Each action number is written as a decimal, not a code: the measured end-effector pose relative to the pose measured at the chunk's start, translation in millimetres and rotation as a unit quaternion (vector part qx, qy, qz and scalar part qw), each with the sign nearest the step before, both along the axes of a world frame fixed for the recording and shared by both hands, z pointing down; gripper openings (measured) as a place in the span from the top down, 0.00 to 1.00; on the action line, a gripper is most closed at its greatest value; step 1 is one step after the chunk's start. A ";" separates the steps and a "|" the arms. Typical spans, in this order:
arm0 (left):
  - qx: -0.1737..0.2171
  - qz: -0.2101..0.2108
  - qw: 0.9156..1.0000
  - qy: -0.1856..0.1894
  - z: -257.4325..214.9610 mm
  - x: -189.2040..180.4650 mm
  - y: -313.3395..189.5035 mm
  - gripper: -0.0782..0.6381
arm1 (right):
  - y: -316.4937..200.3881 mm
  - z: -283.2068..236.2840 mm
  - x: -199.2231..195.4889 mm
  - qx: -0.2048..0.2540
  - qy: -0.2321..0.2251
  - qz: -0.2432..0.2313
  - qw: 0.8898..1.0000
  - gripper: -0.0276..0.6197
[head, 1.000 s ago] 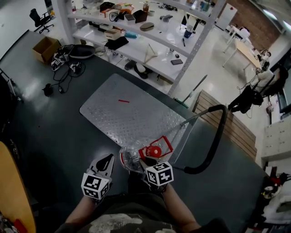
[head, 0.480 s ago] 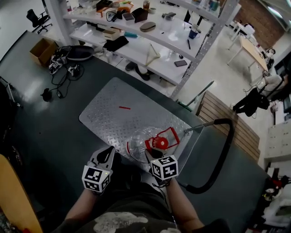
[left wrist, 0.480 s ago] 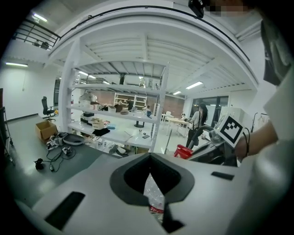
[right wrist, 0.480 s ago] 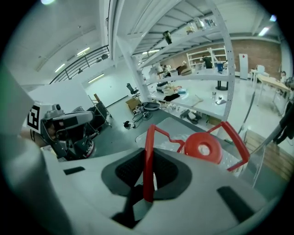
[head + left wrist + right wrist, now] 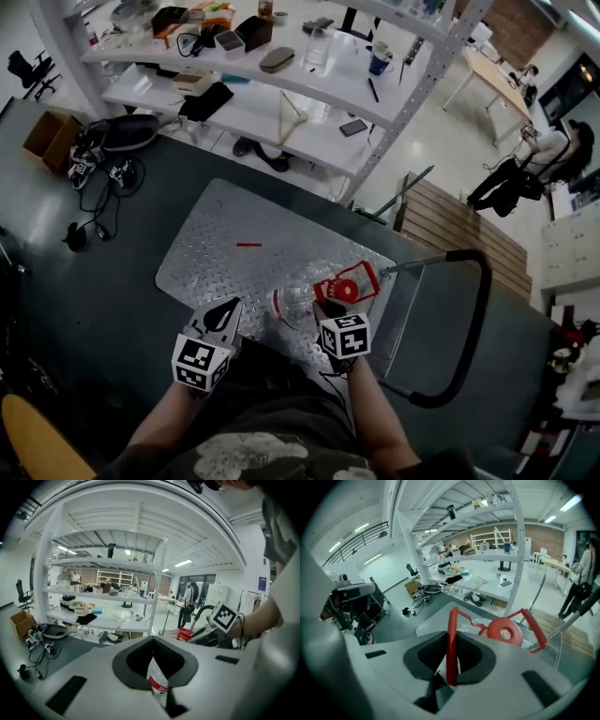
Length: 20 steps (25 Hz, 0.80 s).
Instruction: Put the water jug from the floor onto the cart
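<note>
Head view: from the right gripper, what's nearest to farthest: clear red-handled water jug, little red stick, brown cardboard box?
1. Clear red-handled water jug: held in the right gripper.
2. Little red stick: up-left, on the cart's metal deck.
3. Brown cardboard box: far left, on the floor.

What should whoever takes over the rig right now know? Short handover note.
Right gripper: jaws shut on the red handle of the water jug.
Left gripper: jaws close together, a clear bottle with a red label in the gap; grip unconfirmed.
Done: jug is off the floor, over the near edge of the cart deck; cannot tell if it rests there.
Left: set the jug down on the deck, open the right jaws, back off.
</note>
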State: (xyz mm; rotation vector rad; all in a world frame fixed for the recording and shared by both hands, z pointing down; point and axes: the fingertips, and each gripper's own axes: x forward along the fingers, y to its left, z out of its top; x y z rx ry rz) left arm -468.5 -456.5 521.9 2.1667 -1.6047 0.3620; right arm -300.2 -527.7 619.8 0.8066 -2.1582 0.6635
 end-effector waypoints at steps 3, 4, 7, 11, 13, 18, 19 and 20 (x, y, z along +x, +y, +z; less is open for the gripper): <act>-0.004 0.016 1.000 -0.001 7.8 -24.6 -21.2 0.88 | -20.9 9.7 -19.1 0.002 0.006 0.029 1.000 0.90; -0.007 0.020 1.000 0.001 10.6 -30.7 -27.1 0.88 | -26.3 12.5 -25.9 0.004 0.008 0.037 0.999 0.90; -0.013 0.032 0.999 0.004 16.5 -41.5 -38.2 0.88 | -37.3 17.8 -47.6 0.008 0.001 0.052 0.999 0.90; -0.019 0.043 0.999 0.004 24.9 -53.4 -45.1 0.88 | -42.6 25.2 -84.7 -0.002 -0.025 0.055 0.998 0.90; -0.022 0.040 0.999 0.006 27.7 -61.4 -46.4 0.88 | -40.9 29.9 -100.6 -0.008 -0.030 0.053 0.998 0.90; -0.031 0.037 0.999 0.017 32.9 -75.9 -46.1 0.88 | -26.9 40.6 -129.8 -0.014 -0.021 0.035 0.999 0.90; -0.033 0.040 0.998 0.018 33.7 -76.5 -45.2 0.88 | -23.4 42.1 -134.1 -0.014 -0.019 0.031 0.999 0.90; -0.034 0.044 0.998 0.017 33.9 -76.4 -44.7 0.88 | -20.4 43.4 -137.6 -0.016 -0.017 0.028 0.999 0.90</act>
